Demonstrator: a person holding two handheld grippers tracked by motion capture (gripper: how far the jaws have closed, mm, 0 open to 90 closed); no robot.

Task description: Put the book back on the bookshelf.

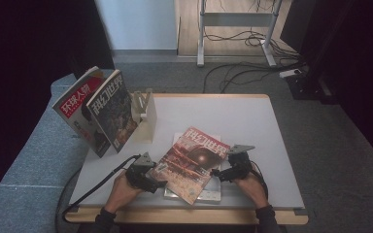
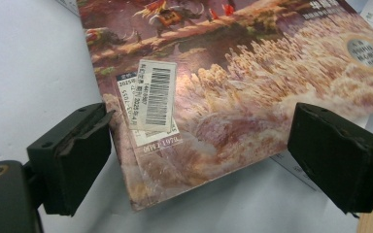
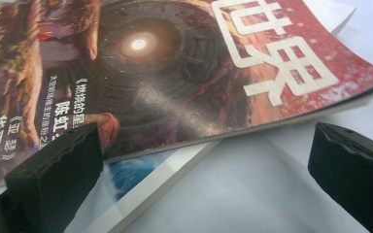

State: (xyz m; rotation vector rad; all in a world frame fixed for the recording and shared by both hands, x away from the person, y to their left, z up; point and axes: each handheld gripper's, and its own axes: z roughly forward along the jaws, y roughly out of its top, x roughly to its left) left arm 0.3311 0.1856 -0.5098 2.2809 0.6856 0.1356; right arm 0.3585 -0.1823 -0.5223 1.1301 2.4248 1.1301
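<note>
Left gripper (image 1: 156,180): jaws wide apart, nothing between them. In the left gripper view the near corner of the red magazine (image 2: 233,92) lies in the gap, and the left-hand jaw sits at the spine edge beside the barcode sticker (image 2: 158,94); whether it touches the cover cannot be told.

Right gripper (image 1: 221,173): jaws also spread wide, gripping nothing. In the right gripper view they straddle the magazine's long edge, one jaw in front of the cover, the other over bare table.

Red magazine (image 1: 192,162): lies flat and skewed near the front middle of the white table (image 1: 252,126), between the two grippers, cover up, with large pale characters on red and a glowing disc.

White book (image 3: 165,182): under the magazine, its pale edge and a strip of blue cover showing beneath it.

Rack (image 1: 145,114): a pale upright holder at the table's far left edge.

Rack contents: two magazines lean to its left, a dark one (image 1: 112,109) against it and a red-titled one (image 1: 77,109) farther out.
</note>
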